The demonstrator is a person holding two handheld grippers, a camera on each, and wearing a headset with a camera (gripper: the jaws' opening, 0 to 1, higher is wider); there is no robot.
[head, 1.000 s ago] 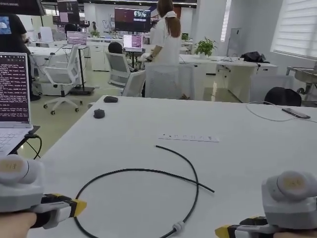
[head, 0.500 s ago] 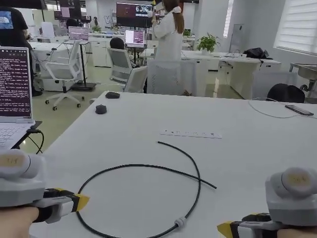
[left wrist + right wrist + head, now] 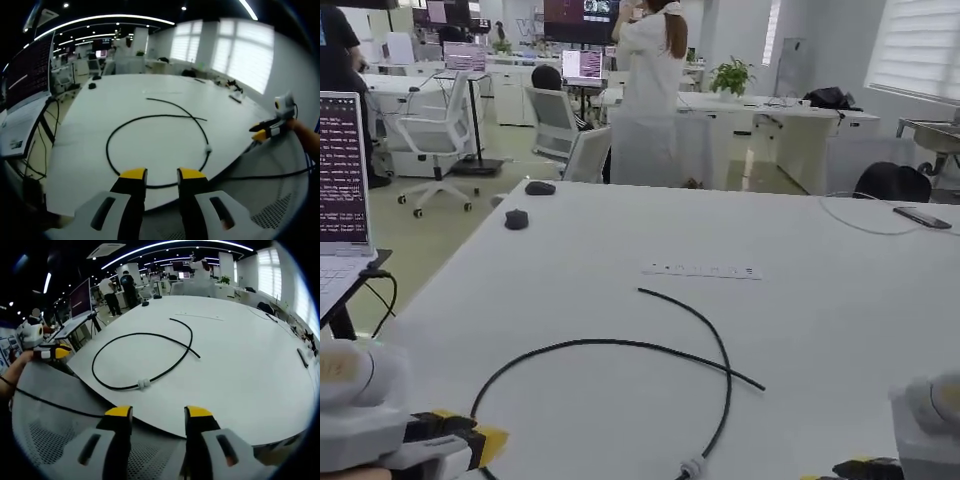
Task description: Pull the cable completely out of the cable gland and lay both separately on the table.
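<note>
White table (image 3: 820, 300), black cable (image 3: 610, 343), office desks (image 3: 770, 105)

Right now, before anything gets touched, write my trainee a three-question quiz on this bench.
1. True or false: the cable gland is threaded on the black cable.
2. The left gripper holds: A) the cable, B) the gland, C) nothing.
3. Fill in: the jaws of the right gripper stand ____.
Key: 1 true; 2 C; 3 open.
</note>
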